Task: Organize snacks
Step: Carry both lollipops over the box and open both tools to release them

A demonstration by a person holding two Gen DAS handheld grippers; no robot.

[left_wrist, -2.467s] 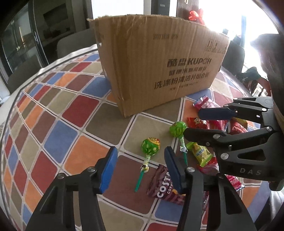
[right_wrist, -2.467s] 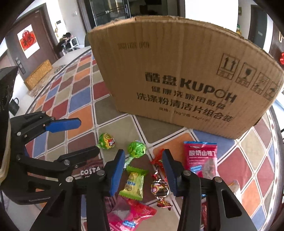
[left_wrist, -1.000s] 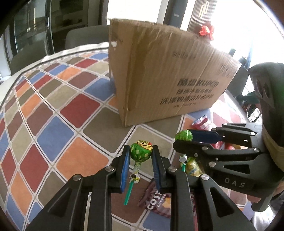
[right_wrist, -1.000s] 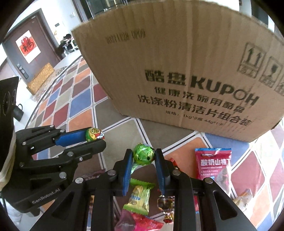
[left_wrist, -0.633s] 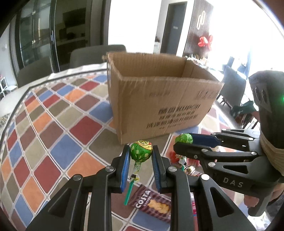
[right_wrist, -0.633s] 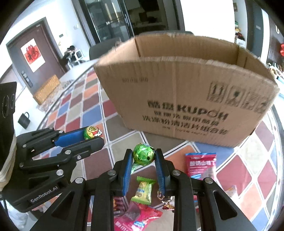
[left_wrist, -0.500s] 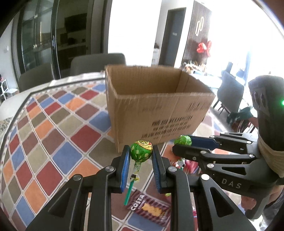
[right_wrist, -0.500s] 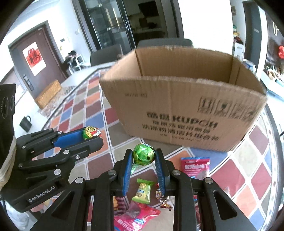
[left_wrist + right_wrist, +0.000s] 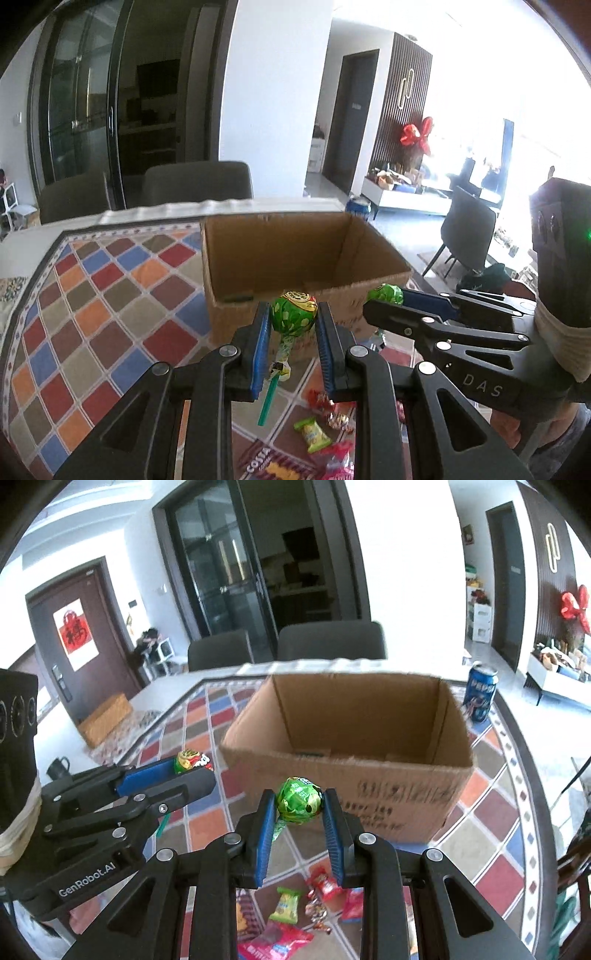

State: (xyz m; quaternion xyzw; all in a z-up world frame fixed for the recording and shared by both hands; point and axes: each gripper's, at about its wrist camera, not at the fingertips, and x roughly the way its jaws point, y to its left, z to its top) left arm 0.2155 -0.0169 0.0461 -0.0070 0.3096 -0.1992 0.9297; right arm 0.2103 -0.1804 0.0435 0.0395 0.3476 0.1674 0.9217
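Observation:
My left gripper [image 9: 293, 321] is shut on a green lollipop with a yellow-red top [image 9: 293, 314]; its green stick hangs down. My right gripper [image 9: 300, 805] is shut on a second green lollipop [image 9: 300, 800]. Both are held in the air just in front of the near wall of an open cardboard box [image 9: 369, 775], about level with its rim. The box [image 9: 258, 258] looks nearly empty inside. In the left wrist view the right gripper [image 9: 388, 295] is to the right; in the right wrist view the left gripper [image 9: 192, 762] is to the left.
Loose snacks lie on the chequered tablecloth [image 9: 92, 314] below the grippers: a green candy [image 9: 286, 904], red packets [image 9: 321, 882], a Costa packet [image 9: 269, 465]. A Pepsi can [image 9: 480, 694] stands behind the box at right. Grey chairs [image 9: 328, 642] stand beyond the table.
Both grippers closed on the lollipops and lifted them from the table up to the height of the box rim; the box's inside now shows.

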